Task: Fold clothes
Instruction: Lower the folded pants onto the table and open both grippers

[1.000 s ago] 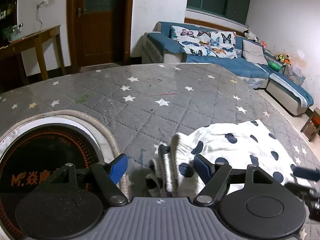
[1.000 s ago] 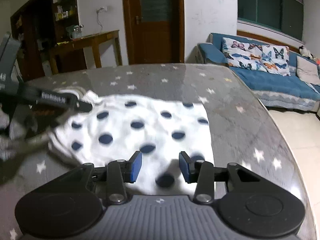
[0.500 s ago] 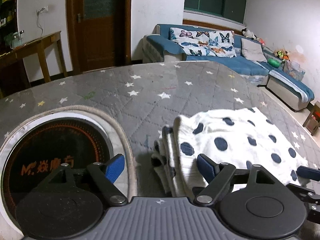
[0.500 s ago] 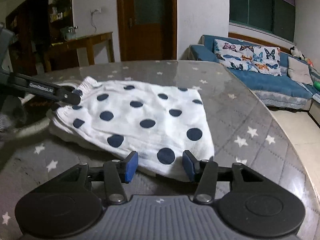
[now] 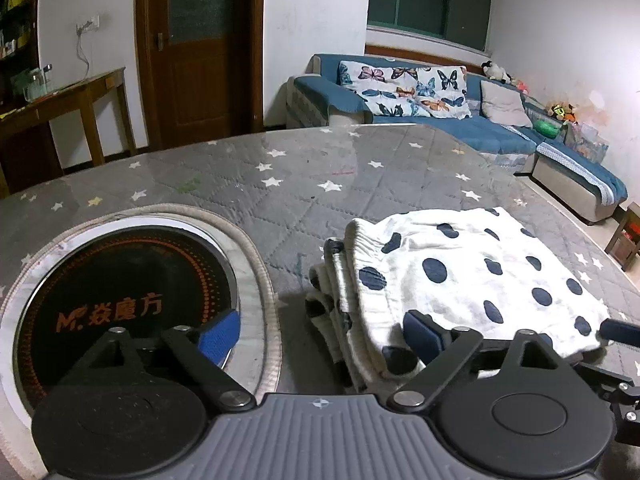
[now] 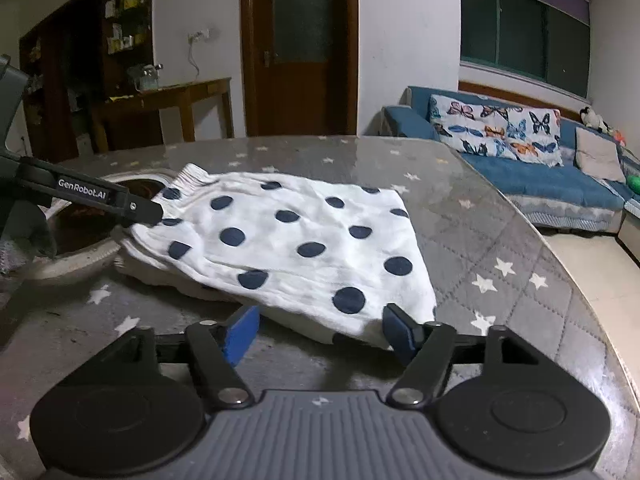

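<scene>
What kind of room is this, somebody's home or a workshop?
Most likely a home living room. A blue sofa with butterfly cushions stands along the wall, soft toys lie on it, and a folded polka-dot garment lies on a star-patterned table near a wooden door.

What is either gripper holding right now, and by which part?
Nothing. The left gripper and right gripper are both open; the polka-dot garment lies folded on the table.
</scene>
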Demonstrator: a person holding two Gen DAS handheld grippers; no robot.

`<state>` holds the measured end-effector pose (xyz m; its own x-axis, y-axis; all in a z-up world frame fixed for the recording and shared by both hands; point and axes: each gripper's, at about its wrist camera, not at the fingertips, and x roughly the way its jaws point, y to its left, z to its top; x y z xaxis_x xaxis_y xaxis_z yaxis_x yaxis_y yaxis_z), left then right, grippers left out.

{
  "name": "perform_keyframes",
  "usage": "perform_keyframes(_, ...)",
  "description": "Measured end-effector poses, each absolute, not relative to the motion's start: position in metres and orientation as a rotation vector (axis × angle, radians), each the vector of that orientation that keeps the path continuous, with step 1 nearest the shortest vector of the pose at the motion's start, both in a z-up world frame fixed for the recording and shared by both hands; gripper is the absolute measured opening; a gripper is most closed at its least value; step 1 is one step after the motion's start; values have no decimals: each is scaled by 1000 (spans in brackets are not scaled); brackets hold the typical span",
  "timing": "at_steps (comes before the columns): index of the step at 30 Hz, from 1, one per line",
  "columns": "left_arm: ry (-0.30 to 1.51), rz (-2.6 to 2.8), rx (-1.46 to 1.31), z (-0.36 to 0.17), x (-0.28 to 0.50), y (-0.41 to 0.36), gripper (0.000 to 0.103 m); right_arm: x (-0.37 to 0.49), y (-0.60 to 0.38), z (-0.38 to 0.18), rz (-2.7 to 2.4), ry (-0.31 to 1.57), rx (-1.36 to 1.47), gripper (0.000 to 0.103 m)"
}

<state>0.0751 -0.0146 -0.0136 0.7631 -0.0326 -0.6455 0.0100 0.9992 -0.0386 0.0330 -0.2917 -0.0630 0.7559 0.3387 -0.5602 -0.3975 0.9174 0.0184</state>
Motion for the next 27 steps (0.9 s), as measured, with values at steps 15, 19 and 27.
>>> perform_keyframes(15, 627, -76, 20, -6, 36, -22, 103, 10, -282, -63, 374, 553, -59, 103)
perform_keyframes(19, 621, -95, 10, -7, 27, -21, 103, 2, -281, -61, 355, 529, -40, 103)
perform_keyframes(27, 614, -94, 18, -10, 8, -21, 103, -12, -276, -59, 319, 492, -33, 103)
